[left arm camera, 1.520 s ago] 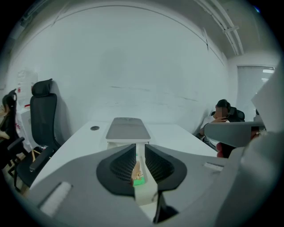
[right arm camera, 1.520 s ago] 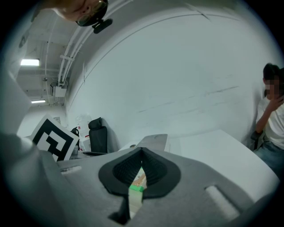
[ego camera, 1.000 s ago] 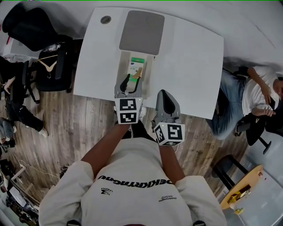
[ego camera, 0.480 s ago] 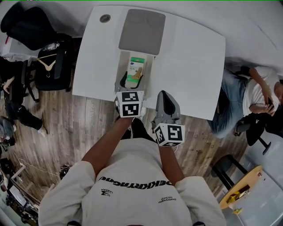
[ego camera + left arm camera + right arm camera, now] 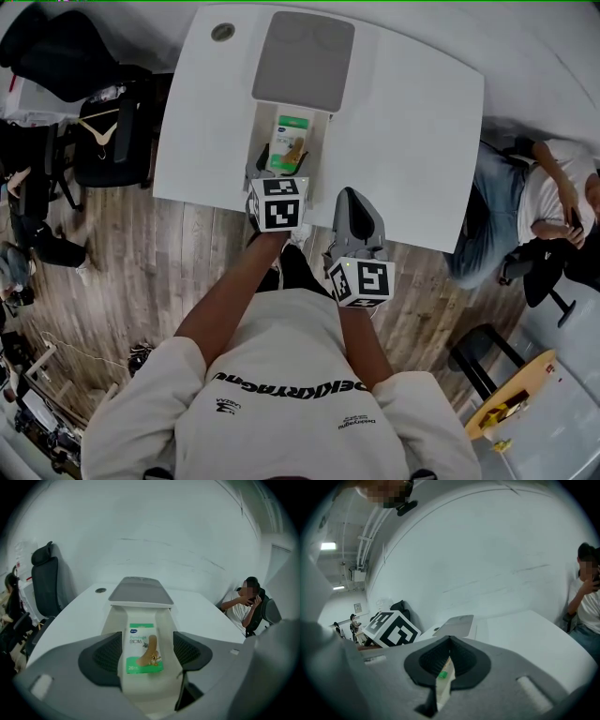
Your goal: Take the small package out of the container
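Here the small package (image 5: 290,141), a green-and-white bandage box, lies flat inside the container (image 5: 262,131), a narrow white tray on the white table (image 5: 412,141). The left gripper (image 5: 146,652) points down at the tray. Its jaws have just been opening and stand wide apart, one pad on each side of the tray, with the package between them and neither pad pressing on it. Whether the pads touch the tray walls cannot be told. The right gripper (image 5: 449,651) rests at the table's near edge, just beside the left, its jaws together on nothing.

A grey lid (image 5: 305,61) lies at the tray's far end, and a round grommet (image 5: 223,32) sits in the table's far corner. Dark office chairs (image 5: 103,141) stand left of the table on the wooden floor (image 5: 169,272); a seated person (image 5: 534,202) is to the right.

In the head view the left gripper's marker cube (image 5: 279,202) covers the tray's near end and most of the jaws. The package's smaller print is too fine to read. The right gripper view shows only a sliver of tray between its closed jaws.
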Demonstrator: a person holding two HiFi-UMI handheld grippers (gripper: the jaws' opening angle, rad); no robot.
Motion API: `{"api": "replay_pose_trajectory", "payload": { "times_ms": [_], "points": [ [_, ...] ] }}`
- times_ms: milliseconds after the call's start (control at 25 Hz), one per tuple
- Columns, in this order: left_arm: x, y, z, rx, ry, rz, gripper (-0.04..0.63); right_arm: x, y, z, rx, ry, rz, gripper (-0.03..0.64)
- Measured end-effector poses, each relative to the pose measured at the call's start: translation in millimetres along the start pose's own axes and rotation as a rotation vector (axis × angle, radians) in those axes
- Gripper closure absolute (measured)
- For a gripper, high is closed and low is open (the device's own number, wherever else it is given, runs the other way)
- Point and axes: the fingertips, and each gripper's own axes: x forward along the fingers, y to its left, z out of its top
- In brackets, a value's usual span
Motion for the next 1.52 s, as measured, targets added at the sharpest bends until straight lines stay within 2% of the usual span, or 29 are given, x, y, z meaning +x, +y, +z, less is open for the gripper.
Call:
{"api": "replay_pose_trajectory", "payload": {
  "times_ms": [240, 440, 960, 1520],
  "points": [
    [13, 1, -7, 0.009, 0.051, 0.010, 0.254, 0, -3, -1, 0.001, 0.003, -0.002, 0.615],
    [24, 3, -12, 0.013, 0.084, 0.010, 0.229, 0, -5, -2, 0.003, 0.007, -0.001, 0.615],
    [49, 5, -23, 0.009, 0.179, 0.021, 0.232, 1, -11, -5, 0.008, 0.018, 0.001, 0.615],
    [67, 11, -35, 0.003, 0.243, 0.035, 0.235, 7, -13, -9, 0.013, 0.027, -0.006, 0.615]
  ]
}}
